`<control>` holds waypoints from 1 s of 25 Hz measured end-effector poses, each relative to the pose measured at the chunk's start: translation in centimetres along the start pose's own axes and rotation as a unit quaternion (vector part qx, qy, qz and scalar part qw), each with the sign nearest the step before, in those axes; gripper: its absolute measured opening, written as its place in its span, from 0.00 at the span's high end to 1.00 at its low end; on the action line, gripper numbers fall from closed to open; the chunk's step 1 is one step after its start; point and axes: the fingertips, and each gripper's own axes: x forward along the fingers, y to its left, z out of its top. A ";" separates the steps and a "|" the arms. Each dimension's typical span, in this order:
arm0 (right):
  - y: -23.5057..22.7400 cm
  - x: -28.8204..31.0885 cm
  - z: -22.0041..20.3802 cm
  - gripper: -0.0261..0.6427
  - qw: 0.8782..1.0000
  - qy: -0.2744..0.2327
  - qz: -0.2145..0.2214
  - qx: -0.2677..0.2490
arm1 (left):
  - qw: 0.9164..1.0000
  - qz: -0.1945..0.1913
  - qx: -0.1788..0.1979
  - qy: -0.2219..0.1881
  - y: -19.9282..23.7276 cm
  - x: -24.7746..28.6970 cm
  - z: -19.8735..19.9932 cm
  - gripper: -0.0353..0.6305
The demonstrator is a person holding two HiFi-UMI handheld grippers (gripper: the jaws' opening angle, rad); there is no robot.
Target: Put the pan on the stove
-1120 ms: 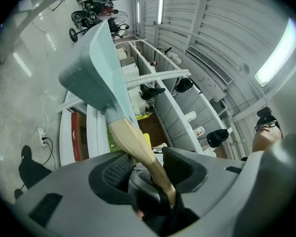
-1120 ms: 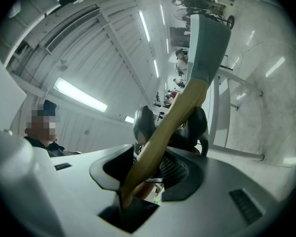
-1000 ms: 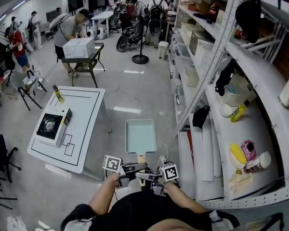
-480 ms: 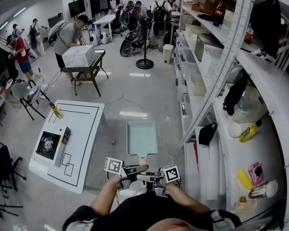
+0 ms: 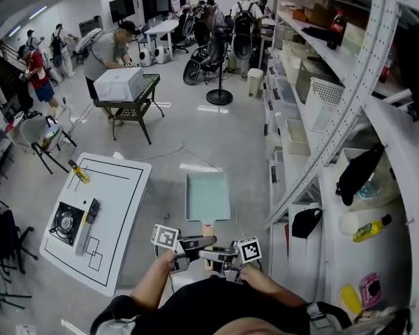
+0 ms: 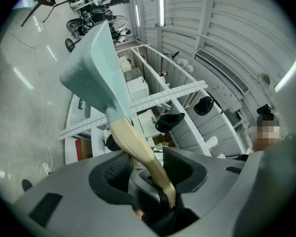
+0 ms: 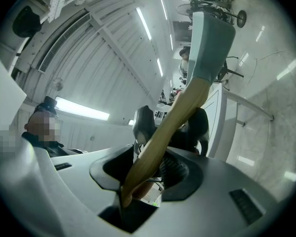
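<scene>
The left gripper (image 6: pixel 149 174) has its jaws clamped on the wooden handle (image 6: pixel 134 144) of the pan (image 6: pixel 95 67), the pale wood running between the dark ribbed pads. The right gripper (image 7: pixel 155 164) grips the same handle (image 7: pixel 180 113) from the other side, its jaws closed on the wood just as firmly. In the head view the two grippers, left (image 5: pixel 197 242) and right (image 5: pixel 218 256), meet close in front of the person's body, their marker cubes on either side of the handle (image 5: pixel 207 229). The pan (image 5: pixel 207 195), a rectangular pale teal tray shape, juts forward from them, held in the air above the grey floor (image 5: pixel 188 128), its open side up. The stove (image 5: pixel 66 222) sits on a low white table (image 5: pixel 122 187) off to the left, well apart from the pan, with a yellow bottle (image 5: pixel 79 172) at the table's far corner. White shelving (image 5: pixel 349 124) runs along the right.
</scene>
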 end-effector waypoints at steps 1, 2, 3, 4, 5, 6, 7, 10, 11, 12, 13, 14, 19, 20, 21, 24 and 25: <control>-0.3 -0.2 0.8 0.70 1.000 0.000 0.002 0.003 | 1.000 0.003 0.003 -0.001 0.1 0.3 0.8 0.65; -0.6 -0.4 1.5 0.70 1.000 0.002 0.002 -0.001 | 1.000 0.006 0.021 0.000 0.2 0.6 1.8 0.65; -0.9 -0.5 2.2 0.70 1.000 0.004 0.002 -0.007 | 0.999 0.009 0.050 0.003 0.4 0.8 2.8 0.65; -1.1 -0.5 2.9 0.70 1.000 0.007 0.002 -0.012 | 0.998 0.010 0.066 0.004 0.6 1.0 3.6 0.65; -1.3 -0.6 3.4 0.70 1.000 0.008 0.004 -0.013 | 0.999 0.006 0.053 0.002 0.6 1.3 4.0 0.65; -1.5 -0.6 3.9 0.70 1.000 0.007 0.005 -0.009 | 0.999 -0.001 0.040 -0.001 0.5 1.5 4.4 0.65; -1.7 -0.7 4.3 0.70 1.000 0.003 0.007 0.000 | 0.998 -0.008 0.057 0.000 0.6 1.8 5.0 0.65; -2.1 -1.0 5.4 0.70 1.000 -0.007 0.013 0.014 | 0.993 0.004 0.114 0.006 1.1 2.1 6.8 0.65; -2.2 -1.0 5.7 0.70 1.000 -0.005 0.013 0.006 | 0.997 0.009 0.073 0.000 1.1 2.2 6.6 0.65; -2.3 -1.1 6.1 0.70 1.000 -0.004 0.013 -0.002 | 0.999 0.008 0.033 -0.005 1.0 2.4 6.5 0.65; -2.4 -1.1 6.4 0.70 1.000 -0.002 0.012 -0.011 | 1.000 0.005 0.021 -0.006 1.0 2.6 6.5 0.65; -2.5 -1.2 6.6 0.70 1.000 -0.003 0.012 -0.018 | 0.999 0.000 0.034 -0.002 1.1 2.7 6.9 0.65; -3.5 -1.4 7.6 0.70 1.000 -0.024 0.010 0.003 | 0.992 -0.018 0.125 0.019 2.0 3.2 9.0 0.65; -3.7 -1.4 7.8 0.70 1.000 -0.026 0.009 0.009 | 0.992 -0.018 0.120 0.019 2.2 3.3 9.2 0.65; -4.1 -1.5 8.0 0.70 0.999 -0.028 0.007 0.014 | 0.994 -0.018 0.109 0.018 2.2 3.4 9.4 0.65; -4.9 -1.2 9.0 0.70 1.000 -0.027 0.004 0.008 | 0.992 -0.001 0.124 0.022 2.8 3.1 10.8 0.65; -5.2 -1.0 9.4 0.70 1.000 -0.028 0.005 0.004 | 0.988 0.002 0.153 0.027 3.2 3.0 11.7 0.65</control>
